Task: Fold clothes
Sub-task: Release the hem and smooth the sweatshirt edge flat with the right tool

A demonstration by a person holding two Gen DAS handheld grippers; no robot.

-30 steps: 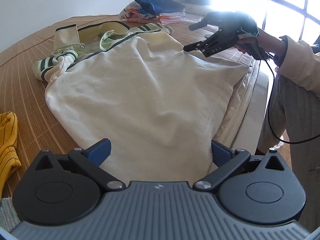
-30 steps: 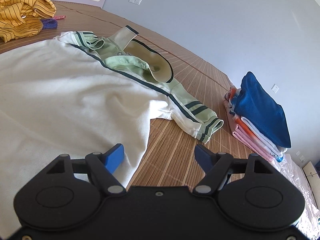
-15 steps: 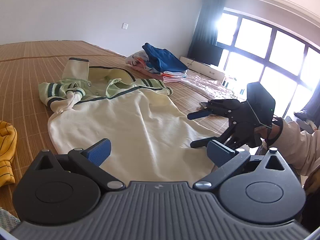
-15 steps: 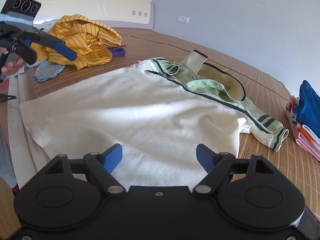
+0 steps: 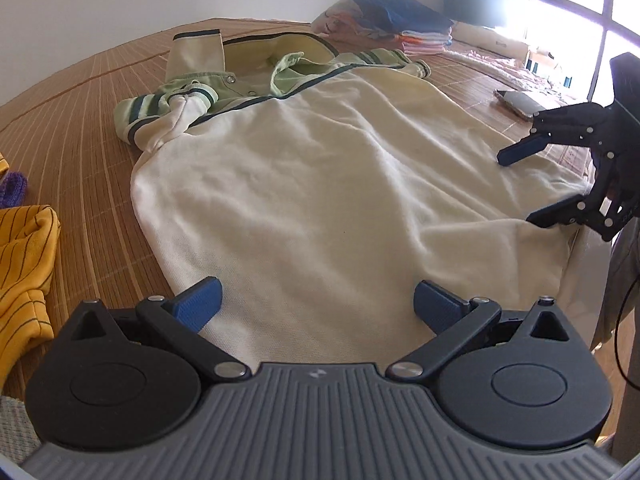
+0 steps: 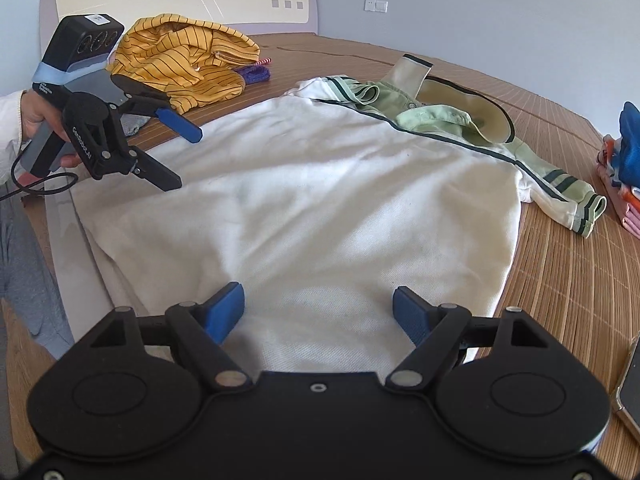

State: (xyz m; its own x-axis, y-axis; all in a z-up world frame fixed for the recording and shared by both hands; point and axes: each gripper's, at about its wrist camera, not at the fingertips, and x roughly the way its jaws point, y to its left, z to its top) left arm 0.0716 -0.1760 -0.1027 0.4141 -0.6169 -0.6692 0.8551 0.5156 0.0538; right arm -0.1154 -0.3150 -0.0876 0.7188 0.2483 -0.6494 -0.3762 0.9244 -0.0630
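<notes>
Flanking one cream shirt (image 5: 320, 184), two open grippers

Matt cream knit shirt (image 5: 320, 184), slatted bamboo mat (image 5: 80, 132)

You see a cream polo shirt (image 5: 320, 184) with pale-green, dark-striped collar and cuffs, a yellow pinstriped garment (image 6: 188, 64), and blue-padded black fingers (image 5: 198, 306).

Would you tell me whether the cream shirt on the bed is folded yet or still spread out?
Spread out. The cream shirt lies flat and wrinkled across the bamboo mat, both sleeves out to the sides, hem at the bed's edge; no fold shows in its body.
</notes>
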